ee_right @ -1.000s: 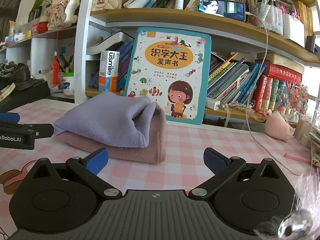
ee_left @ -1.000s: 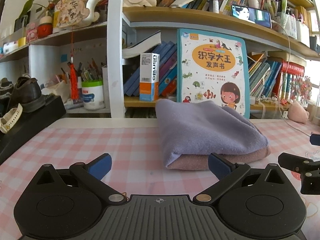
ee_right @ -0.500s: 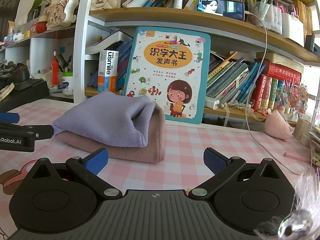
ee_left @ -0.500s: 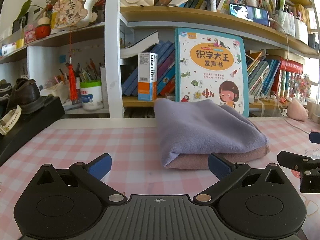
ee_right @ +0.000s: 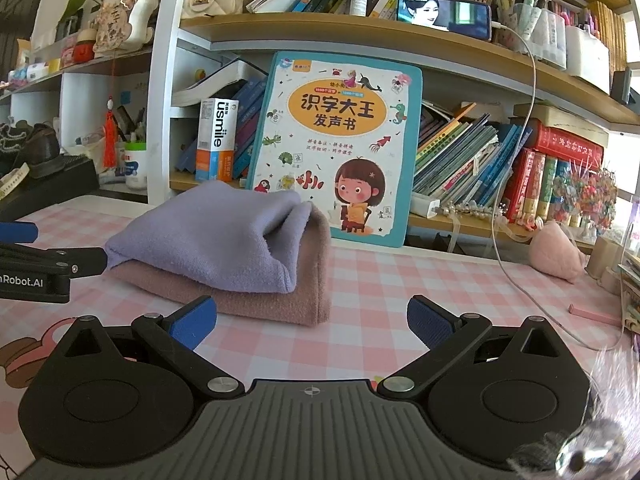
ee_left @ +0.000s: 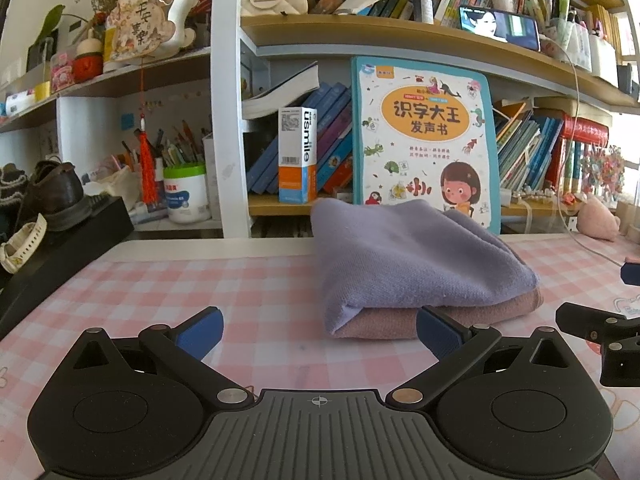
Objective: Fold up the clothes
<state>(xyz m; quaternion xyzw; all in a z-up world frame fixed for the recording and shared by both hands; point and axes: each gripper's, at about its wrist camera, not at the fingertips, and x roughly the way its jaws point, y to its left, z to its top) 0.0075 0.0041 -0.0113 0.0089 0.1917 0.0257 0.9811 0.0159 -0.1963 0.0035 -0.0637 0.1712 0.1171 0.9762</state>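
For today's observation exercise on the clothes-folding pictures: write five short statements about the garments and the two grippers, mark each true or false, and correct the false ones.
1. The lilac garment lies folded on top of the dusty-pink garment. True.
2. The left gripper is clamped on the pile. False: its jaws are open, holding nothing.
3. The right gripper is open and empty. True.
4. The pile sits on a bare wooden tabletop. False: it sits on a pink checked tablecloth.
5. The children's picture book lies flat on the pile. False: it stands upright behind it.

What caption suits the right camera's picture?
Open right gripper facing a folded purple cloth stacked on a pink cloth.
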